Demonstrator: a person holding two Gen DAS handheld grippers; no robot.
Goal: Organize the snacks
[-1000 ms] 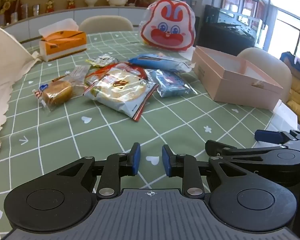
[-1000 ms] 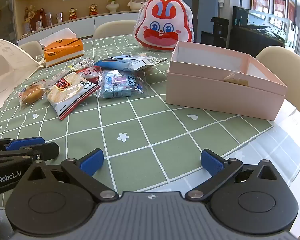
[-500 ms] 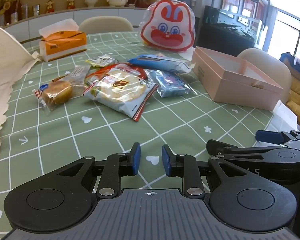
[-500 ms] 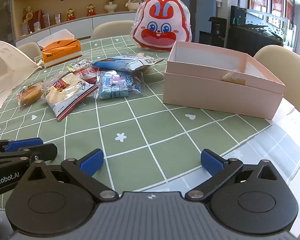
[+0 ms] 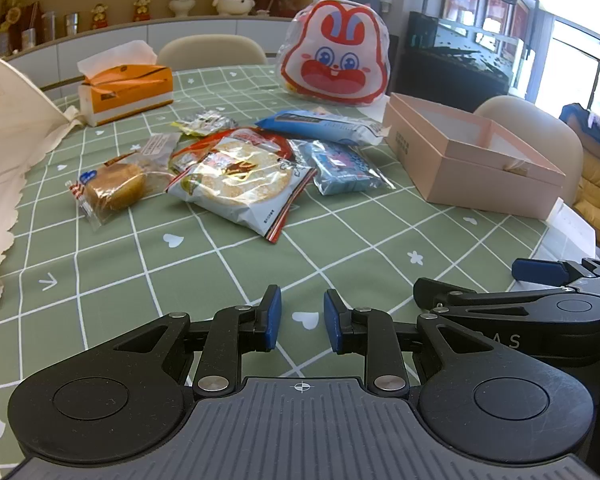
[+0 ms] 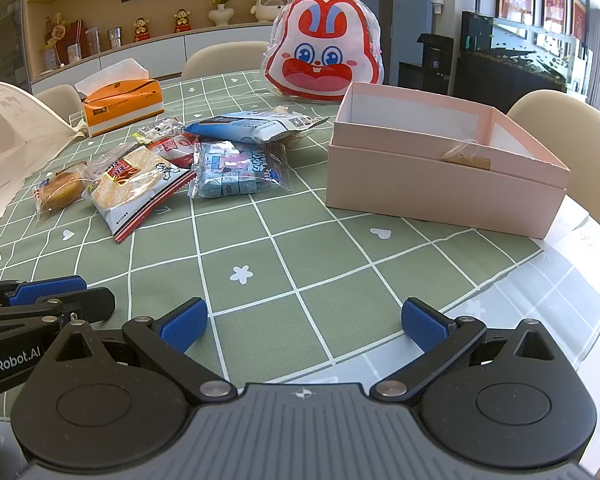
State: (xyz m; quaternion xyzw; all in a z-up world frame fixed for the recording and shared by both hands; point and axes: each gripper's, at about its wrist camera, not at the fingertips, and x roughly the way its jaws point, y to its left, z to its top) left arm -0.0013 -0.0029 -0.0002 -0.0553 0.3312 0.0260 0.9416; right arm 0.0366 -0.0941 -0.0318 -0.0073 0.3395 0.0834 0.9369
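Several packaged snacks lie in a cluster on the green checked tablecloth: a bun in clear wrap [image 5: 114,189], a large round cracker pack [image 5: 240,178], a blue candy pack [image 5: 340,166] and a long blue packet [image 5: 324,124]. An open pink box [image 6: 444,164] stands to their right. My left gripper [image 5: 299,322] hovers low over the near table, empty, its jaws a narrow gap apart. My right gripper [image 6: 304,322] is wide open and empty, near the table's front edge.
A rabbit-face bag [image 6: 324,62] stands behind the box. An orange tissue box [image 5: 126,92] sits at the back left. A cream cloth or paper [image 5: 8,152] lies along the left edge. Chairs surround the table; the table edge runs at the right [image 6: 580,264].
The right gripper view has shifted slightly closer to the snacks and box. The left gripper has hardly moved. Both jaws keep the same opening.
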